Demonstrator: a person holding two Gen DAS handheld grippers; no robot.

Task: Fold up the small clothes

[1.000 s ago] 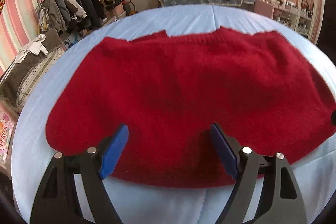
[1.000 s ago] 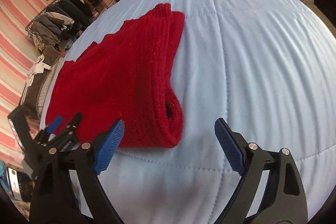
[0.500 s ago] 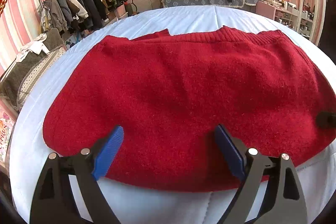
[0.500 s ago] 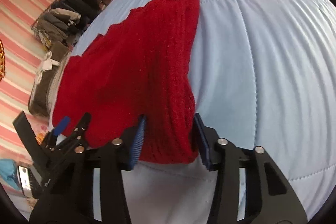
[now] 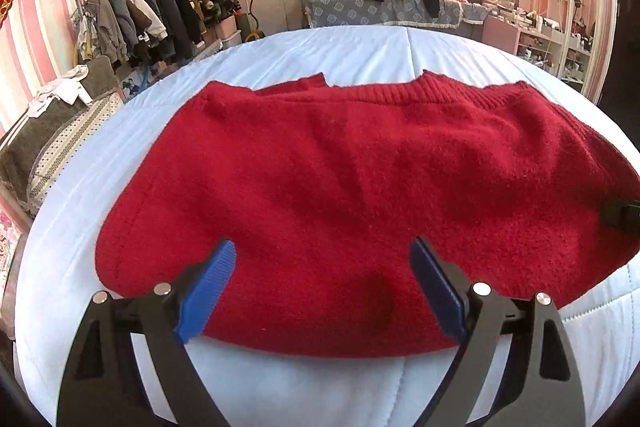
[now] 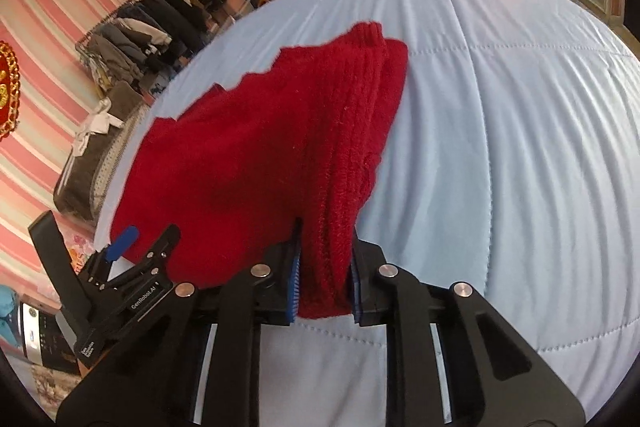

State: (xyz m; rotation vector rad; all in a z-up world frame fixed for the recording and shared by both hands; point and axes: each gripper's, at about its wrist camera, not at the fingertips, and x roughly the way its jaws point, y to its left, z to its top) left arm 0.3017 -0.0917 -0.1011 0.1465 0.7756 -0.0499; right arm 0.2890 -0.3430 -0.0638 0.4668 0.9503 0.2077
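Sweater (image 5: 360, 195), red fuzzy knit, lies folded on pale-blue quilted bed (image 6: 500, 147); right hand-held gripper (image 6: 324, 283) pinches its ribbed end, left hand-held gripper (image 5: 320, 283) gapes over its near edge. Clothes rack (image 5: 160, 15) stands against pink-striped wall.

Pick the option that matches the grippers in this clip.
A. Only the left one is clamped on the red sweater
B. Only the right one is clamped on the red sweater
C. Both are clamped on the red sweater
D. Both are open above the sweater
B: the right gripper has its jaws pinched on the edge of the red sweater, while the left gripper has its jaws spread wide above the fabric.
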